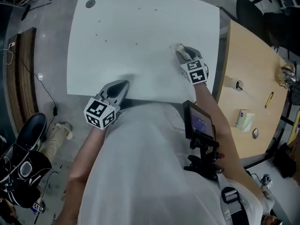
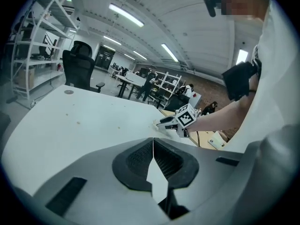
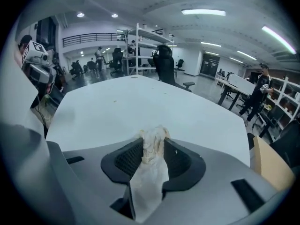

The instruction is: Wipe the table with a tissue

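Tissue (image 3: pixel 152 146) is clamped in the right gripper (image 1: pixel 184 55) and held against the white table (image 1: pixel 131 13) near its right edge. Left gripper (image 1: pixel 117 90) is clenched, empty. Specks (image 1: pixel 97 34), possibly dirt, are left far-side; wiping is judged unfinished.

- table (image 1: pixel 140 36): white top, smooth, matt, a few small specks
- tissue (image 3: pixel 152 142): thin paper, crumpled and creased (yellowish tinge at the bunched tip)
- right gripper (image 1: pixel 183 54) and left gripper (image 2: pixel 153 142): grey plastic shells, smooth, matt
- pads (image 3: pixel 127 159): black, finely ribbed, rubbery look
- side desk (image 1: pixel 248 78): pale wood-look top, smooth
- shirt (image 1: pixel 150 172): white cloth, matt
- floor (image 1: pixel 51 78): grey, concrete look, mottled
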Demonstrator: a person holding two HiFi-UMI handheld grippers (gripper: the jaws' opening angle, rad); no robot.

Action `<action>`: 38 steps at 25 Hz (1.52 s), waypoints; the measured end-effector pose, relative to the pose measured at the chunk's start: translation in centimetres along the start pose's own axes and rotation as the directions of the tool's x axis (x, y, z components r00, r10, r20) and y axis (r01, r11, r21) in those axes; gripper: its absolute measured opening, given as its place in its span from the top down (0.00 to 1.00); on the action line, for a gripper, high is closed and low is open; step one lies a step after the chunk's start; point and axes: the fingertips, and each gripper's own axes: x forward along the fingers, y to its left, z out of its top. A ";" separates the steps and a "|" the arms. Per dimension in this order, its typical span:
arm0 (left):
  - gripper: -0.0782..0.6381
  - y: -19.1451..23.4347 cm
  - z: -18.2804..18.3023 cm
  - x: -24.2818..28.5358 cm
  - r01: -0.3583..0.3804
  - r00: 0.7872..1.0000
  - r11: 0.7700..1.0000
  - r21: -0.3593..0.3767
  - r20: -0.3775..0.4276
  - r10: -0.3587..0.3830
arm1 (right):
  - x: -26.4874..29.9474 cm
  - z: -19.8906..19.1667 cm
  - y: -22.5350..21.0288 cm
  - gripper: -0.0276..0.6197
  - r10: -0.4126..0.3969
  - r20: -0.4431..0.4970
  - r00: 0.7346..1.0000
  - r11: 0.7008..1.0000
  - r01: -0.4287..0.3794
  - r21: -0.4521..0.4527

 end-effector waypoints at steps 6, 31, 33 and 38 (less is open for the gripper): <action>0.88 1.8 -0.6 -1.8 -0.041 0.999 0.998 -0.039 0.021 0.041 | 0.5 -1.4 0.0 0.74 0.074 -0.072 0.995 0.994 -0.079 -0.071; 0.88 2.1 -0.4 -1.4 -0.066 0.998 0.996 -0.054 0.006 0.067 | 3.0 2.8 10.0 0.74 0.413 -0.129 0.902 0.879 -0.431 -0.202; 0.88 1.4 -0.3 -0.8 -0.056 0.998 0.997 -0.045 -0.001 0.056 | 1.7 2.3 11.4 0.74 0.468 -0.105 0.877 0.861 -0.479 -0.170; 0.88 -0.1 -0.3 0.9 -0.035 0.999 0.999 -0.018 -0.006 0.035 | -1.1 -0.1 8.8 0.74 0.374 0.014 0.927 0.927 -0.374 -0.016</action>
